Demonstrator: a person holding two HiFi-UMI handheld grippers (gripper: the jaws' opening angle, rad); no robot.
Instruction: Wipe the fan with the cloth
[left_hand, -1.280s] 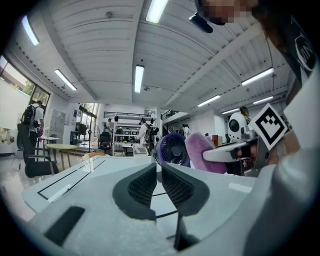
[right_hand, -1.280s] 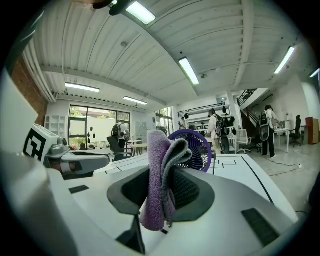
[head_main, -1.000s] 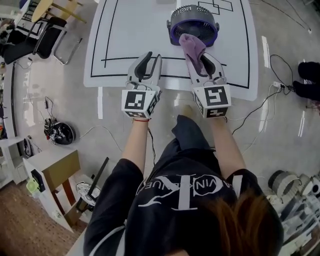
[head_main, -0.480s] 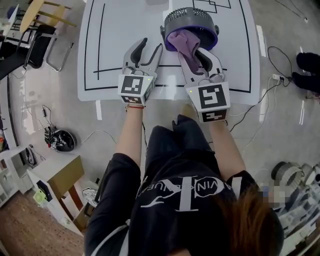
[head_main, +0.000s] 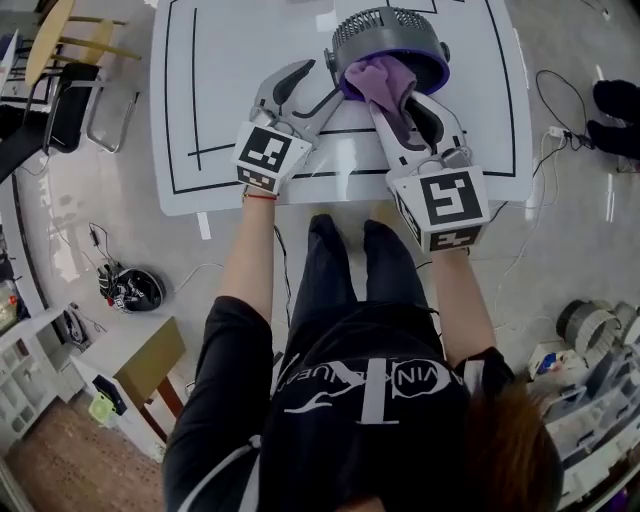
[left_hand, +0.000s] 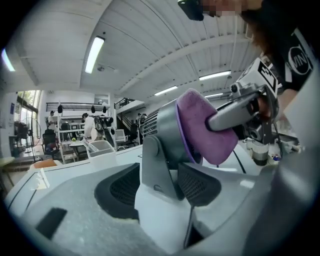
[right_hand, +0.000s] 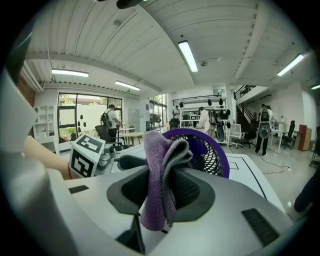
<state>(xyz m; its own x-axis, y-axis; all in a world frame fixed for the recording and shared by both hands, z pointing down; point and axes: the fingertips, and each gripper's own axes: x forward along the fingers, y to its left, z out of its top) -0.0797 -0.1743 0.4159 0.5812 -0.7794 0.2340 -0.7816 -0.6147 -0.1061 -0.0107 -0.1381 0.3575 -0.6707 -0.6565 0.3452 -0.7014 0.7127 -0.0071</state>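
A grey fan (head_main: 388, 35) with a purple front ring stands on the white table (head_main: 230, 120), tilted toward me. My right gripper (head_main: 400, 100) is shut on a purple cloth (head_main: 378, 80), which lies against the fan's rim. In the right gripper view the cloth (right_hand: 160, 165) hangs folded between the pads, in front of the fan grille (right_hand: 210, 150). My left gripper (head_main: 312, 85) is at the fan's left side. Its jaws have just been opening, and they stand wide with the fan's grey side bracket (left_hand: 160, 165) between them. The cloth (left_hand: 200, 125) covers the fan's front there.
Black lines mark the tabletop. Chairs (head_main: 80, 80) stand past the table's left end, a dark helmet (head_main: 135, 290) lies on the floor at left, and cables (head_main: 540, 200) run along the right. A white bin (left_hand: 102, 150) sits farther along the table.
My left gripper has moved up and right to the fan's side and its jaws have spread much wider. The right gripper still holds the cloth at the fan's front.
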